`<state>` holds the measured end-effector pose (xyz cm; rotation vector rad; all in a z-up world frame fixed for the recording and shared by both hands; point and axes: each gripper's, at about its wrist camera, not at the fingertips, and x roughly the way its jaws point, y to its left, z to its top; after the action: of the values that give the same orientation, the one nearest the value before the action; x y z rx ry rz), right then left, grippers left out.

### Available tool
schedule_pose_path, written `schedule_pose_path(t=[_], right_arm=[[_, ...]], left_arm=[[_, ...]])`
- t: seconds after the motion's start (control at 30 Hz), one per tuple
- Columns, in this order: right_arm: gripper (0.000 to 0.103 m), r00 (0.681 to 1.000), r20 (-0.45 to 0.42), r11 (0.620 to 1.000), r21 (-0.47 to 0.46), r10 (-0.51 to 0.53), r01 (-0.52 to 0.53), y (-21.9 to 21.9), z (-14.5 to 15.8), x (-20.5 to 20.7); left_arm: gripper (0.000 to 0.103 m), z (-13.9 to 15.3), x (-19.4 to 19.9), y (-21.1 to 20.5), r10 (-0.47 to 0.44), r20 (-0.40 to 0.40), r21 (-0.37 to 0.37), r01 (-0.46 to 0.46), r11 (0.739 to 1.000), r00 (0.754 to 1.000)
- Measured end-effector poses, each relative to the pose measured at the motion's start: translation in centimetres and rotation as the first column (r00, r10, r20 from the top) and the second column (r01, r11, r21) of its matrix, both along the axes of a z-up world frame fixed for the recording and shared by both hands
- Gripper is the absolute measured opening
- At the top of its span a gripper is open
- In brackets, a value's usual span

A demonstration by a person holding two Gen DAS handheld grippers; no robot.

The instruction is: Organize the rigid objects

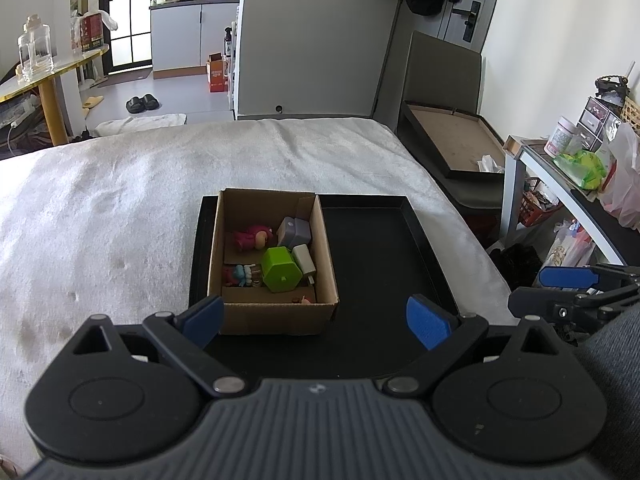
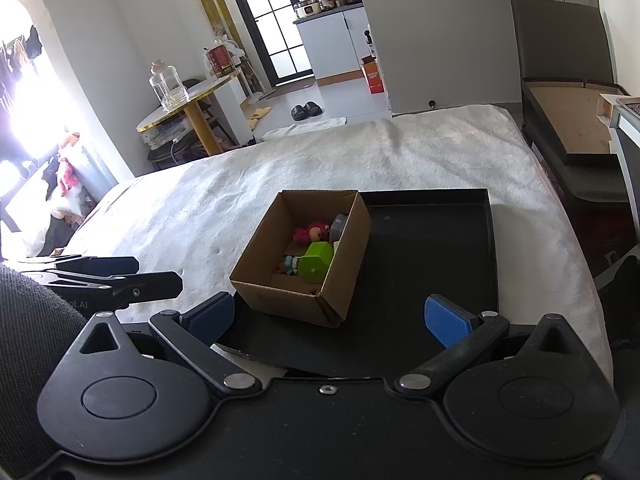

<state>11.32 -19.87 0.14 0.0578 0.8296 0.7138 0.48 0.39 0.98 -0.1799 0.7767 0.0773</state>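
A brown cardboard box (image 1: pixel 276 316) stands on the left part of a black tray (image 1: pixel 380 264) on the white bed. In it lie a green hexagonal block (image 1: pixel 280 270), a pink figure (image 1: pixel 250 237), a grey-lilac box (image 1: pixel 294 232), a white block (image 1: pixel 304 260) and a small blue-and-red figure (image 1: pixel 238 274). My left gripper (image 1: pixel 316 320) is open and empty, just in front of the box. My right gripper (image 2: pixel 334 318) is open and empty, near the box's (image 2: pixel 304 300) front corner, over the tray (image 2: pixel 432 248). The green block (image 2: pixel 316 262) and pink figure (image 2: pixel 310 232) show inside.
The white blanket (image 1: pixel 120 200) covers the bed around the tray. A side table with bags and jars (image 1: pixel 580 152) stands at the right. A round table with glass jars (image 2: pixel 176 100) stands at the far left. The other gripper shows at each view's edge (image 1: pixel 572 292).
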Motion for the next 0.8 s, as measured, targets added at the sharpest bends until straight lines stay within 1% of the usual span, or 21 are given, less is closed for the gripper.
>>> schedule_pose_path(t=[0.8], right_arm=[[0.103,1.000,-0.005,1.000,-0.001,-0.004,0.004,-0.18,-0.11,0.21]], left_arm=[[0.097,0.14,0.21,-0.18,-0.001,-0.002,0.017,0.001,1.000,1.000]])
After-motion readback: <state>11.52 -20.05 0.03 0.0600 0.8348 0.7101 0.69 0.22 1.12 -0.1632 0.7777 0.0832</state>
